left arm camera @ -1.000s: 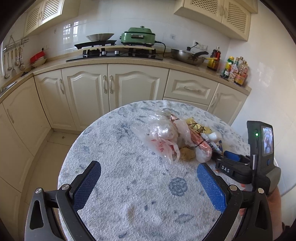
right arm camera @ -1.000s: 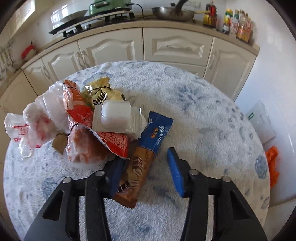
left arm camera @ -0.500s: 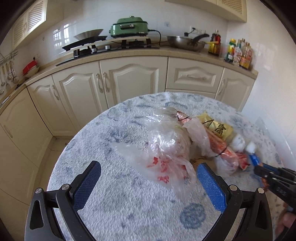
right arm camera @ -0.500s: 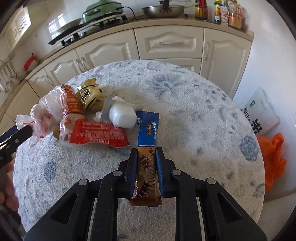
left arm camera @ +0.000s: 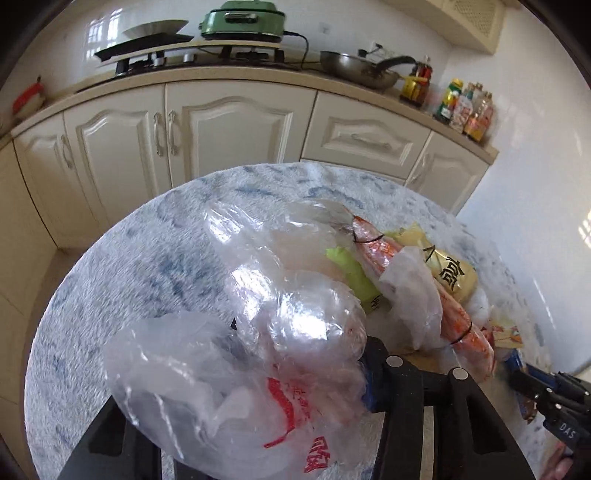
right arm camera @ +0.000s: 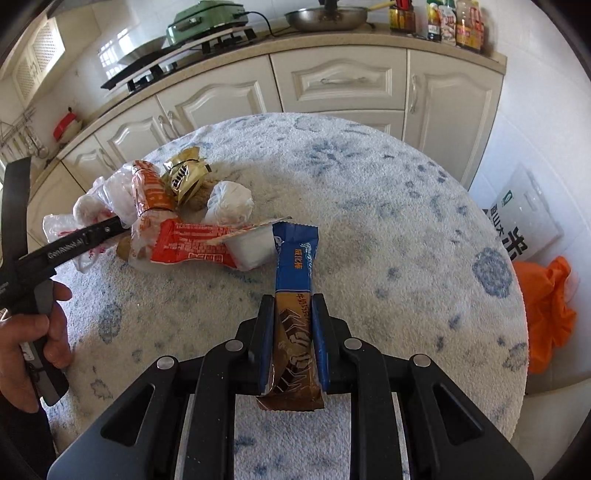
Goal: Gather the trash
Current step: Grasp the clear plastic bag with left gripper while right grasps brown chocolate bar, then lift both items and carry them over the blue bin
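A pile of trash lies on the round table: a clear plastic bag with red print, an orange wrapper, a gold packet, a white wad. My left gripper is shut on the clear plastic bag, which covers most of its fingers; it shows in the right wrist view at the pile's left. My right gripper is shut on the brown end of a blue-and-brown snack wrapper near the table's front.
Cream kitchen cabinets and a counter with a stove, a green cooker, a pan and bottles stand behind the table. An orange bag and a white sack lie on the floor to the right.
My left gripper moved forward to the pile and closed on the clear plastic bag. My right gripper closed on the snack wrapper and pulled it back a little from the pile.
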The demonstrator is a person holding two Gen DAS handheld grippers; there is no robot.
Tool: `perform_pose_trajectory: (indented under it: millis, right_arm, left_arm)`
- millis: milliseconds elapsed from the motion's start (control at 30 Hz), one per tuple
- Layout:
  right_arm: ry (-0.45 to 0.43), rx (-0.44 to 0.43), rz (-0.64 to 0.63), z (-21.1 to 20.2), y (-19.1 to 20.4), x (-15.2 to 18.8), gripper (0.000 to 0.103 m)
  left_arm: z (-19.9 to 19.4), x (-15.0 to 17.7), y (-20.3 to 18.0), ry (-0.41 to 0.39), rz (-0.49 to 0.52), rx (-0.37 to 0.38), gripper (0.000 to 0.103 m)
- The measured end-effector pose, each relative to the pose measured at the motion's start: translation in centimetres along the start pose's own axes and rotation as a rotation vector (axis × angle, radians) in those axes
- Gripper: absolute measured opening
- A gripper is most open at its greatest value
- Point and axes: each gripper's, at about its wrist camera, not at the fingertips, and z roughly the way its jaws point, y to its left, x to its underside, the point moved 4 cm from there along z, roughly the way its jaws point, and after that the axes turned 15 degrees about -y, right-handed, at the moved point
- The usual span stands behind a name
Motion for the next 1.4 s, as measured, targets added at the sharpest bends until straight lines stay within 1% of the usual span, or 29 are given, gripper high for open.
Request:
perform_pose_trajectory:
  millis: [133,233,333,500,700,967,1067,1200,1400]
  right_arm:
    - [-0.007,-0.004,-0.002,-1.2,0.2,0.3,0.019]
    - [-0.017,-0.011,0.001,-2.4,0.3,0.5,0.019]
    - [-0.032,-0.015,0.003,-4.0,0.6,0.8,0.019]
    - [-0.076,-0.035,0.008,-7.2,1.0,0.8,0.019]
    - [-0.147,-0.052,0.014,-11.8,1.1,0.3,0.019]
    - [-0.259,-0.066,0.036,-18.1,0.1,-0.7,0.019]
    - [-0.304,-0.059,0.046,-20.5,-0.8,-1.3,0.019]
    - [-0.352,-0.037,0.062,-23.2,-2.2,-1.6,0.019]
    - [-0.411,0.015,0.108,-26.6,-5.5,-1.6,0.019]
  left_arm:
    - [-2.3,0.6,1.0,-0.021,-0.006,-0.034,0.044]
    - [-5.1,1.3,0.8,-0.050,-0.004,-0.050,0.044]
    - [-8.1,2.3,-0.6,-0.074,0.007,-0.053,0.044]
    - [-13.2,3.4,-3.3,-0.114,0.026,-0.029,0.044]
    - [-18.9,4.2,-7.1,-0.176,0.069,0.013,0.045]
    - [-25.2,4.8,-11.5,-0.265,0.115,0.068,0.045]
    - [-27.0,5.2,-12.7,-0.286,0.127,0.099,0.045]
    - [-29.2,5.7,-15.2,-0.314,0.161,0.154,0.045]
    - [-30.9,5.8,-19.1,-0.341,0.211,0.248,0.045]
